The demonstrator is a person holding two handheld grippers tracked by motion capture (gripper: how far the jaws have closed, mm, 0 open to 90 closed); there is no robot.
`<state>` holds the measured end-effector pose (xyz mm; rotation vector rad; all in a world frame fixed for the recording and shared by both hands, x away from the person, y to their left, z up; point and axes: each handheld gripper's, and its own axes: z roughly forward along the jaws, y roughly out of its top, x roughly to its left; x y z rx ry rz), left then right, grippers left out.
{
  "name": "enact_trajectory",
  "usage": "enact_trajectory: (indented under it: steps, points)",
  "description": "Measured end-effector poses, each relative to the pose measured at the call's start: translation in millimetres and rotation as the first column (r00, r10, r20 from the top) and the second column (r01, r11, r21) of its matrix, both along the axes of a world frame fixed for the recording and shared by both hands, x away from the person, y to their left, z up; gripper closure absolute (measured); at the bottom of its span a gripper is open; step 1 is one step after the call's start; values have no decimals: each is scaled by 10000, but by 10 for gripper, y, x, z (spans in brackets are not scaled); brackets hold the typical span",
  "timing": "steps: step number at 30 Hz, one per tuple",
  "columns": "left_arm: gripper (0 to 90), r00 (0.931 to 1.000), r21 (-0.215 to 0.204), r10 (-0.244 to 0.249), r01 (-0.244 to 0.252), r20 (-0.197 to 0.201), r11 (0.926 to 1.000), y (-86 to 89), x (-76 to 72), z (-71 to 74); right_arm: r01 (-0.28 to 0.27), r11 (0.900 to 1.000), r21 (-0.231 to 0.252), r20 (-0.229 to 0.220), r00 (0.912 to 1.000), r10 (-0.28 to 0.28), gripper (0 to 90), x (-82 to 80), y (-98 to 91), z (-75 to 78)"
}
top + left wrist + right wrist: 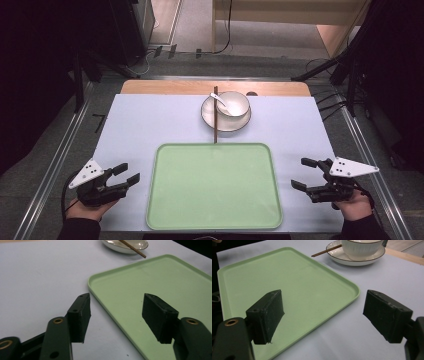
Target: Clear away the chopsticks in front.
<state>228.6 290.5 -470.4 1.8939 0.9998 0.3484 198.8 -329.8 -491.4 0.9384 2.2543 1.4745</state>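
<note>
The left gripper point(126, 173) sits in the person's left hand point(86, 206), jaws spread wide with nothing between them. The right gripper point(304, 173) mirrors it in the right hand point(354, 206), jaws equally parted, each pointing inward toward the other.

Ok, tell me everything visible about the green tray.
The pale green rectangular tray looks like matte plastic, with rounded corners and a low raised rim all round. It lies flat and empty on the light blue table cover, near the person's edge, between the two grippers, neither of which touches it. In the high view, the near tip of the brown chopsticks, which lean on the white saucer beyond, ends right at its far rim; whether they touch cannot be told.
</note>
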Motion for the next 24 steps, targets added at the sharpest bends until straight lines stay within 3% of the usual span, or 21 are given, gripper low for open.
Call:
enact_trajectory:
  steps: [2, 8, 11, 14, 21, 24]
  points:
    - [435, 9993, -88, 152, -156, -349, 9998, -19, 33, 24, 17, 10000, 0, -4, 10000, -17, 174, -1, 1, 2]
    - [400, 9962, -217, 362, -380, -797, 9990, -63, 121, 85, 18, 10000, -63, -27, 10000, -18, 174, 0, 6, 0]
    - [410, 9866, 137, 473, -457, -1564, 9989, -167, 180, 131, 110, 9999, -125, -58, 9999, -110, 174, -2, -4, -4]
    - [402, 9874, 482, 413, -343, -1526, 9983, -254, 207, 170, 103, 9999, -102, -62, 9999, -104, 174, -3, -2, -4]
    - [271, 9818, 622, 94, 25, -1899, 9981, -381, 333, 237, 96, 9999, -98, -57, 9999, -96, 174, -6, -1, -3]
    - [256, 9789, 601, -37, 163, -2045, 9981, -452, 418, 255, 124, 9999, -63, -21, 9999, -124, 174, -4, -9, -4]
